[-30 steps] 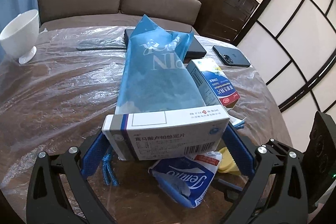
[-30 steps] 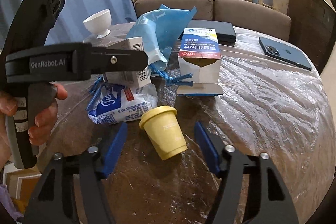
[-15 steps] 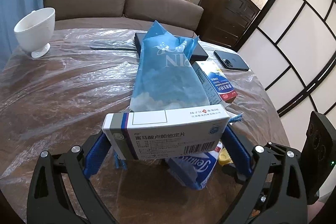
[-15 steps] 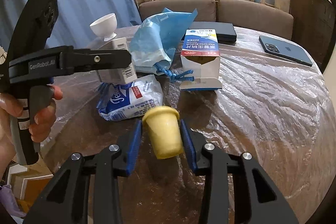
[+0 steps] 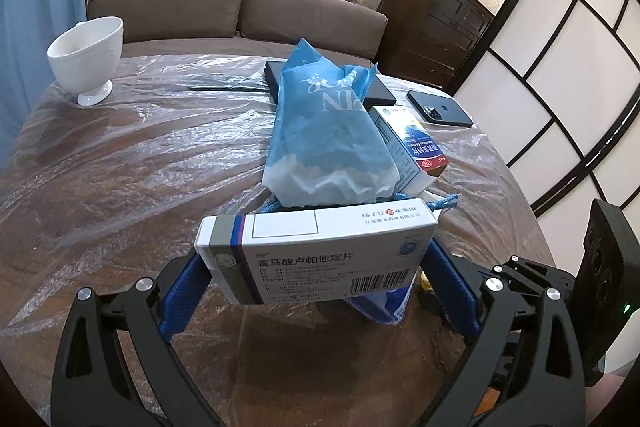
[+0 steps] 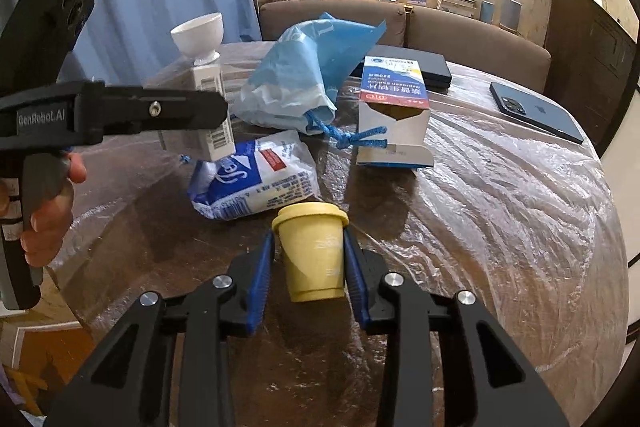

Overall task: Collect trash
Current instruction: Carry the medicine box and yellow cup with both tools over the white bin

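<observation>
The yellow cup (image 6: pixel 314 251) sits low at centre of the right wrist view, pinched between the right gripper's (image 6: pixel 310 265) 2 blue pads. The left gripper (image 5: pixel 316 273) clamps a white medicine box (image 5: pixel 316 251) above the tissue pack (image 6: pixel 256 179).

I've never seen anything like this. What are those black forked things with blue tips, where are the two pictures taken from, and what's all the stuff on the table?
No robot here: a person holds a hand-squeezed grasping tool in each hand, each carrying a wide-angle camera looking along its two fingers. One picture comes from each tool. The left tool grips a white medicine box. The right tool is shut on a yellow cup. On the plastic-covered table lie a blue drawstring bag, a tissue pack, an opened blue-and-white box, a phone and a white bowl.
</observation>
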Demonstrator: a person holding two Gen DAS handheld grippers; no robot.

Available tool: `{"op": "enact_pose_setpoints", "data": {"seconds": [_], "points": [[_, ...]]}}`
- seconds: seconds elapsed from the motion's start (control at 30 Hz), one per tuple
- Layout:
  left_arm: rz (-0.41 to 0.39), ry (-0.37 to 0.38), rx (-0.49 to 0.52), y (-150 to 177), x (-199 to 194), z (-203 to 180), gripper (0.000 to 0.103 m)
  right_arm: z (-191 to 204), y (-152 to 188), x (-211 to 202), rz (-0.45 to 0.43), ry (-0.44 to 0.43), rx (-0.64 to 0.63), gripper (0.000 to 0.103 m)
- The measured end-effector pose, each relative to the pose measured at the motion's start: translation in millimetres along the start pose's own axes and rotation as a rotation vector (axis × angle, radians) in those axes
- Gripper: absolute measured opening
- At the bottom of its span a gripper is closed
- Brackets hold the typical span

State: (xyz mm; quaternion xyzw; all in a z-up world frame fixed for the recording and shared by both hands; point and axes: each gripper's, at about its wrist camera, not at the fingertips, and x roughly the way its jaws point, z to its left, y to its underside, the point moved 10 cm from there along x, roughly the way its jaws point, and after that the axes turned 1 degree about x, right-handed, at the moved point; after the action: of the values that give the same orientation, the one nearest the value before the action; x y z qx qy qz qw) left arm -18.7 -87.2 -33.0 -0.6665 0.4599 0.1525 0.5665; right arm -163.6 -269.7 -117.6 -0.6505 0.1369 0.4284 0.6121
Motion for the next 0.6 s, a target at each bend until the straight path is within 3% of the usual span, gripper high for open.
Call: {"op": "enact_pose_setpoints", "data": {"seconds": [0.6], "points": [[-0.012,0.036,-0.016,33.5,-40.8,7.0,0.098,15.4,21.2,-37.9,-0.014,-0.023,0.103,0.034]]}}
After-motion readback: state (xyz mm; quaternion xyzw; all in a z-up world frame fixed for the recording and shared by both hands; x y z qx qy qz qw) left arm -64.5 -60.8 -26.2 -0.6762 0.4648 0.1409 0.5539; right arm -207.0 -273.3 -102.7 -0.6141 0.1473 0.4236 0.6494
